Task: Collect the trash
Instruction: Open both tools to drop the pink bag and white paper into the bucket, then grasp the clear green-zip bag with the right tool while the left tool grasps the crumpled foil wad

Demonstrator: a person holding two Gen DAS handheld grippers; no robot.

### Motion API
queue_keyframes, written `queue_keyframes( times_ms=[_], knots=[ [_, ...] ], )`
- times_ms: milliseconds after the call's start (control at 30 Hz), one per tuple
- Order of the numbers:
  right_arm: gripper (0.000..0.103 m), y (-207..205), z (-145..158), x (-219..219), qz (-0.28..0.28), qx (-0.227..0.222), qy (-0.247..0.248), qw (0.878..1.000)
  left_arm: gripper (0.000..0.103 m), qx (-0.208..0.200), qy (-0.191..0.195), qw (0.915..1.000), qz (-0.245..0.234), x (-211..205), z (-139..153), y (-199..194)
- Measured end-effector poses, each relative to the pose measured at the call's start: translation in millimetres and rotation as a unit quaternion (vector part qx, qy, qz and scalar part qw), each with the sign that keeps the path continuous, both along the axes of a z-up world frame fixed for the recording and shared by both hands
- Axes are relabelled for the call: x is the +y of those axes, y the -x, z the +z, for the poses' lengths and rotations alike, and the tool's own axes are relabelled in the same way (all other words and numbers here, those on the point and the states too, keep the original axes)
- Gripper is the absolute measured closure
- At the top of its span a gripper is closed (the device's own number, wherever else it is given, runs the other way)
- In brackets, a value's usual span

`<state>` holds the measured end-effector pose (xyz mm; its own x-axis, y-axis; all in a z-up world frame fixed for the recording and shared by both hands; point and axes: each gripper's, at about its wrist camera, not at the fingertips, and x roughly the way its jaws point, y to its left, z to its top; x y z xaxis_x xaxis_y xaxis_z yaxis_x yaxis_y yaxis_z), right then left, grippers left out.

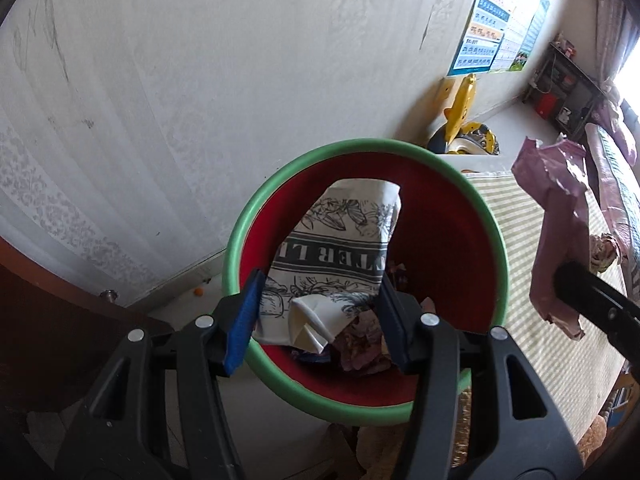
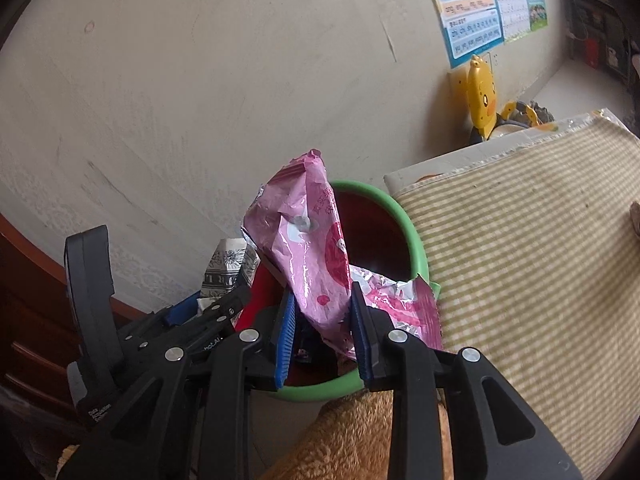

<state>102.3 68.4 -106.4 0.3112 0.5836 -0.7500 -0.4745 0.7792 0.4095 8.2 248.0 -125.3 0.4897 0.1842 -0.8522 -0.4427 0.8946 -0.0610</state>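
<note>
Pale patterned wall (image 1: pixel 160 100) seen far; striped green-white mat (image 2: pixel 540 260) at right, poster (image 2: pixel 472 8) far right. Red bin with green rim (image 1: pixel 240 216) placed between wall and mat. Left gripper (image 1: pixel 316 316) closed on printed paper bag (image 1: pixel 340 240), held over bin. Right gripper (image 2: pixel 322 338) closed on pink foil wrapper (image 2: pixel 308 248), above bin's near rim, close beside left gripper.

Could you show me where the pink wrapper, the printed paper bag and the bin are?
pink wrapper (image 2: pixel 308 264): right wrist view, on its crinkled middle.
printed paper bag (image 1: pixel 340 248): left wrist view, on the lettered band.
bin (image 1: pixel 240 216): left wrist view, on the green rim's left side.
</note>
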Motion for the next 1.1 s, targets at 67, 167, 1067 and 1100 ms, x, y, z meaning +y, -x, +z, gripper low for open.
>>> queue_keyframes(
  times_ms=[67, 167, 1067, 1100],
  knots=[
    [0.076, -2, -3, 1, 0.0, 0.004, -0.001, 1.0, 0.051, 0.002, 0.001, 1.0, 0.004, 2, -2, 0],
    [0.072, -5, -7, 5, 0.003, 0.008, -0.005, 1.0, 0.045, 0.005, 0.008, 0.9999, 0.011, 4, -5, -3],
    [0.041, -50, -57, -360, -0.417, 0.001, 0.085, 0.905, 0.023, -0.02, -0.002, 0.9887, -0.148, -157, 31, -58],
    [0.041, -55, -59, -365, -0.417, 0.002, 0.086, 0.905, 0.023, -0.024, -0.004, 0.9861, -0.164, -174, 35, -67]
  ],
)
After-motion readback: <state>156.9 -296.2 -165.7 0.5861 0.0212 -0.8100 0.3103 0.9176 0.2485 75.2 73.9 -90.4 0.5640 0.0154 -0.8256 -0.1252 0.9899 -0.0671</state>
